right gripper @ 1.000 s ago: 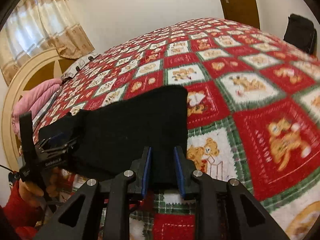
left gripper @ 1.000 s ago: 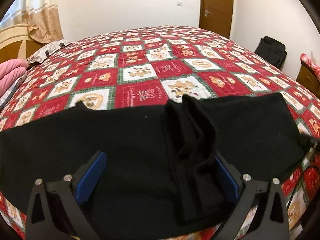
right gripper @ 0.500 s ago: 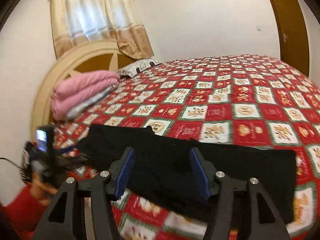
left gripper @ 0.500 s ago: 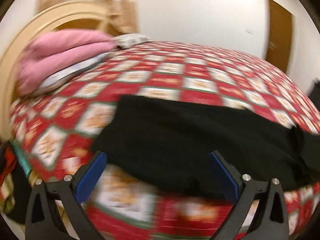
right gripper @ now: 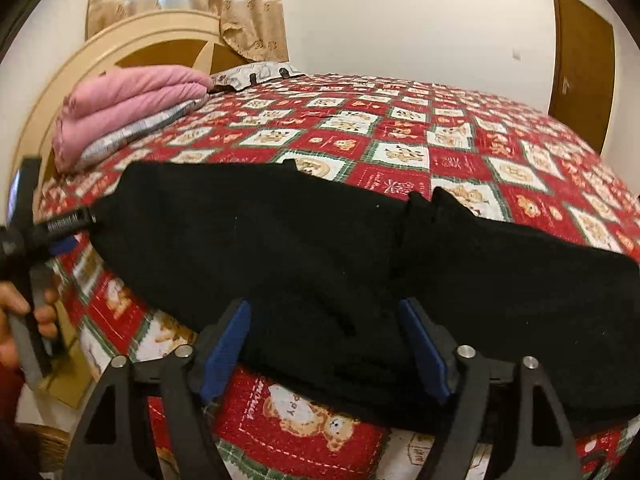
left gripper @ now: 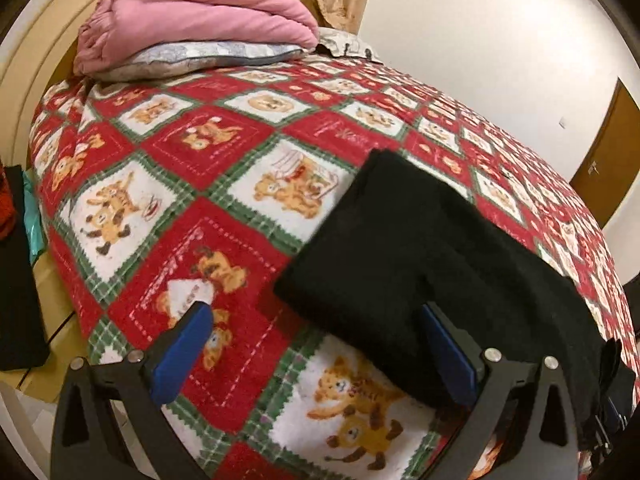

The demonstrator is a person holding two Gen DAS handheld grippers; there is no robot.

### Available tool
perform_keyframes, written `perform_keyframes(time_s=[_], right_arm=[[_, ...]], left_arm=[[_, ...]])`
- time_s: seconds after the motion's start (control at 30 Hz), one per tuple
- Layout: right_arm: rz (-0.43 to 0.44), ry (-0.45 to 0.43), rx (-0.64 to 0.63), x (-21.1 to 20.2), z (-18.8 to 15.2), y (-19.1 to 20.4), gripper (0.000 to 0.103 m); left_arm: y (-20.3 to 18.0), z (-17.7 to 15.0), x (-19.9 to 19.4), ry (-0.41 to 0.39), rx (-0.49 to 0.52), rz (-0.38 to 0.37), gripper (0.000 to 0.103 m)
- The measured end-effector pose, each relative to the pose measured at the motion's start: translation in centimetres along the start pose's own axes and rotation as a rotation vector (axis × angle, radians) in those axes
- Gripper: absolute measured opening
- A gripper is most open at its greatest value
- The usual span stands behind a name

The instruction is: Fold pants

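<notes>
red patchwork bedspread (right gripper: 452, 160) with bear squares covers the bed. far left, pink quilt (right gripper: 132, 104) on a pillow (left gripper: 208, 54) by the headboard. left gripper (left gripper: 316, 344) spread wide, nothing gripped, at the black pants (right gripper: 320, 256) left end. pants lie flat across the near edge. right gripper (right gripper: 324, 340) jaws just widened, straddling the cloth, not pinching.

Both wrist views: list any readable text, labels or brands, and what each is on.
No text reads clearly.
Bedspread: script in the red squares, e.g., too blurred to read.
Left gripper: a white label on its black body, too small and blurred to read.
Black pants: no print visible.
</notes>
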State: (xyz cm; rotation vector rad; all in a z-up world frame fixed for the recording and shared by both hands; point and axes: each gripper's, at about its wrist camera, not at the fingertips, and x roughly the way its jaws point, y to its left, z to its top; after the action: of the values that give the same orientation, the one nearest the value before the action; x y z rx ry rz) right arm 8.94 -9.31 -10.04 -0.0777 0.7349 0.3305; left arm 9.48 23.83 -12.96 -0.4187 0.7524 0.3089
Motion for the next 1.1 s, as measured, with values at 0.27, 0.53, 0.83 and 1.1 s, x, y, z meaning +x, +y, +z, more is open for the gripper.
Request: perform_keyframes(time_s=[0.27,0.53,0.83,1.1], right_arm=[[0.077,-0.012,0.09,-0.4,0.2,-1.5,0.079],[0.192,-0.129,0.22,-4.8,1.9,-4.2,0.079],[0.112,-0.238,0.441,-14.0,3.0,-14.2,0.079],[0.128,-0.177,0.482,-15.0,0.1,-15.8,0.079]], left_arm=[[-0.8,1.0,-0.2,-0.044,-0.032,-0.043,0.064],[-1.8,2.2,-2.6,-0.096,0.037,-0.041,0.015],[-11.5,0.2,-8.3,-0.249,0.37,-0.168,0.015],[-17.9,-4.4,-9.7,-0.236,0.536,-0.254,0.015]])
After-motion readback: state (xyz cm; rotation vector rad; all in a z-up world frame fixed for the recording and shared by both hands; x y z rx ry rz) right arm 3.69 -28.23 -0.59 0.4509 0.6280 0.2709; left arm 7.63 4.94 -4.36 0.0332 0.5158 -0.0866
